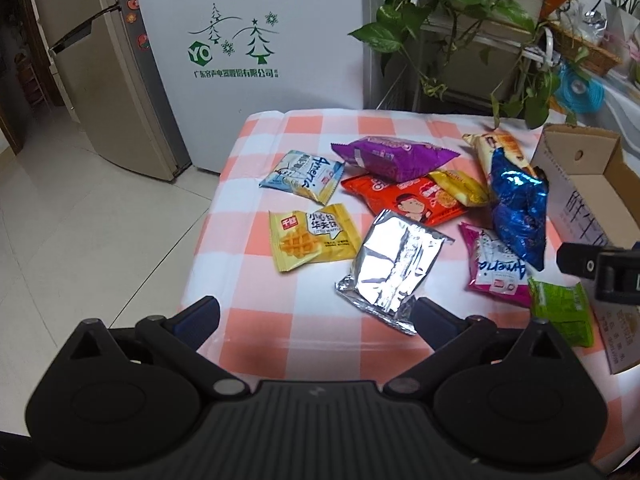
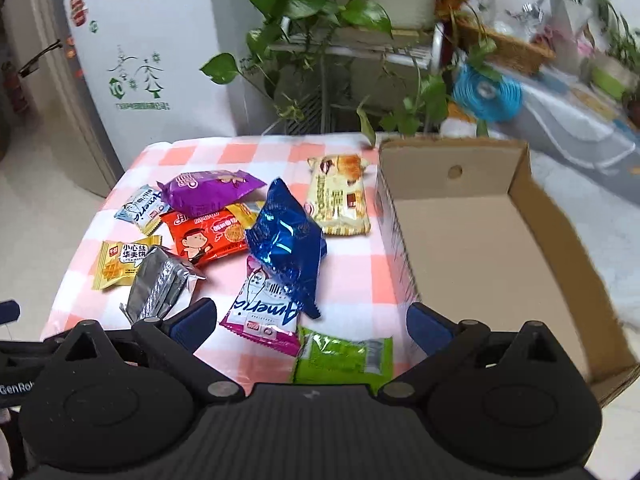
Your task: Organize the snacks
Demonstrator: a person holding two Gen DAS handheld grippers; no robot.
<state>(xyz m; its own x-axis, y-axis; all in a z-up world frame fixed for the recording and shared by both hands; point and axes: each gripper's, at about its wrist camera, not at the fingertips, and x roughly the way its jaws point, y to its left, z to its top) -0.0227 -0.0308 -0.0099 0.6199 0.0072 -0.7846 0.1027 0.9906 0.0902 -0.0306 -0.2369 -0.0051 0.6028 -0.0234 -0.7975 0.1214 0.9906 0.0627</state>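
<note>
While my left claw (image 1: 316, 312) hangs wide apart over the near edge of the checked bench (image 1: 320, 360), I see snack packets scattered ahead: yellow waffle packet (image 1: 312, 237), silver packet (image 1: 390, 270), blue foil bag (image 2: 288, 242). My right claw (image 2: 312, 322) gapes wide above the green packet (image 2: 344, 360), beside the cardboard box (image 2: 480, 248) standing rightmost.

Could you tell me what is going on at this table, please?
A person holds two grippers over a checked tablecloth strewn with snack packets. Both the left gripper and the right gripper are open and empty. The cardboard box is empty; the green packet and silver foil packet lie nearest.
</note>
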